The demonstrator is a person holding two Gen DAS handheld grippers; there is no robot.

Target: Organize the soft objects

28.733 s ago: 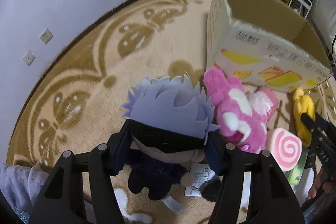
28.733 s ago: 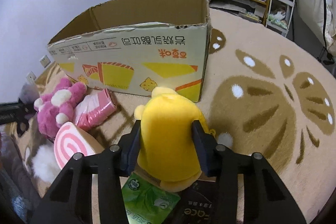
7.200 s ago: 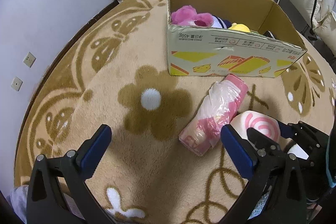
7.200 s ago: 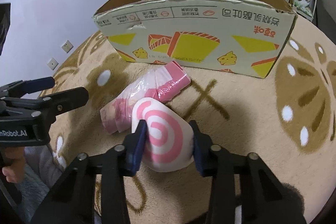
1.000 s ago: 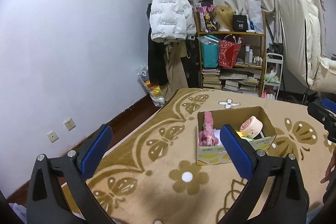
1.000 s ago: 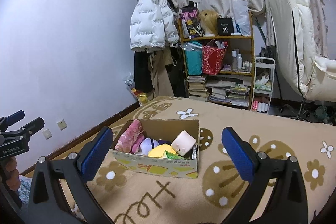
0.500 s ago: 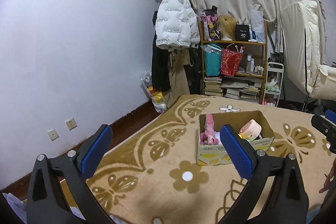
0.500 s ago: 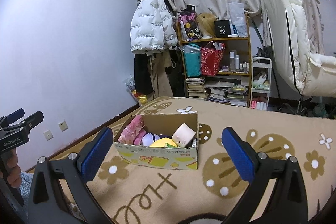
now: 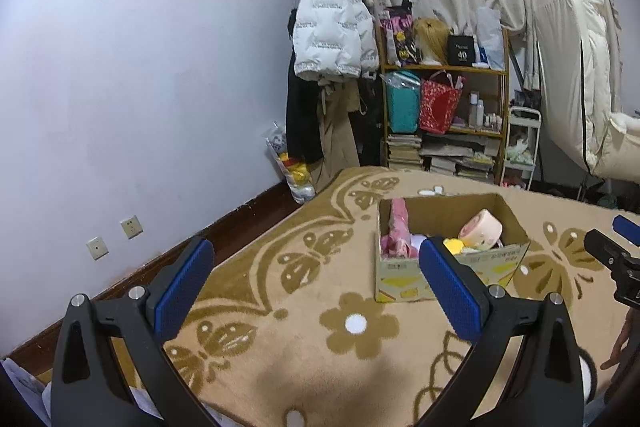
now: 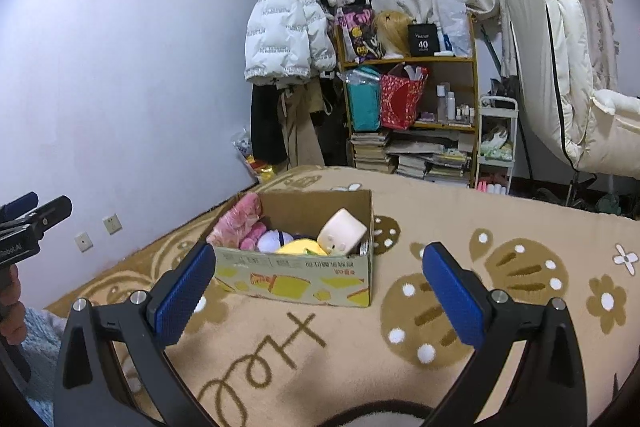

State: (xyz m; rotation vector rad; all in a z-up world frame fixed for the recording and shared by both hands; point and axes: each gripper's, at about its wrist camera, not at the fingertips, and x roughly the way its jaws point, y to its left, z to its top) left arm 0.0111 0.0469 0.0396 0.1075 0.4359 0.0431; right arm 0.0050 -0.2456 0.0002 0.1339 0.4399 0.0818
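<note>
A cardboard box (image 9: 472, 269) stands on the patterned rug and also shows in the right wrist view (image 10: 296, 277). Inside lie a pink plush (image 10: 236, 221), a pink bagged roll (image 9: 398, 223), a white-haired doll (image 10: 274, 241), a yellow plush (image 10: 300, 247) and a swirl cushion (image 9: 482, 229) seen from its pale side (image 10: 342, 229). My left gripper (image 9: 316, 287) is open and empty, held high and well back from the box. My right gripper (image 10: 320, 287) is open and empty, also raised and away from the box.
A tan rug (image 9: 280, 359) covers the floor. A shelf (image 10: 412, 115) with bags and books, a hanging white jacket (image 10: 284, 35), curtains and a white chair (image 10: 576, 67) stand at the back. Wall sockets (image 9: 114, 237) sit low on the left wall.
Both grippers have lifted and drawn slightly back over the last second, staying open. The box and its soft toys have not moved.
</note>
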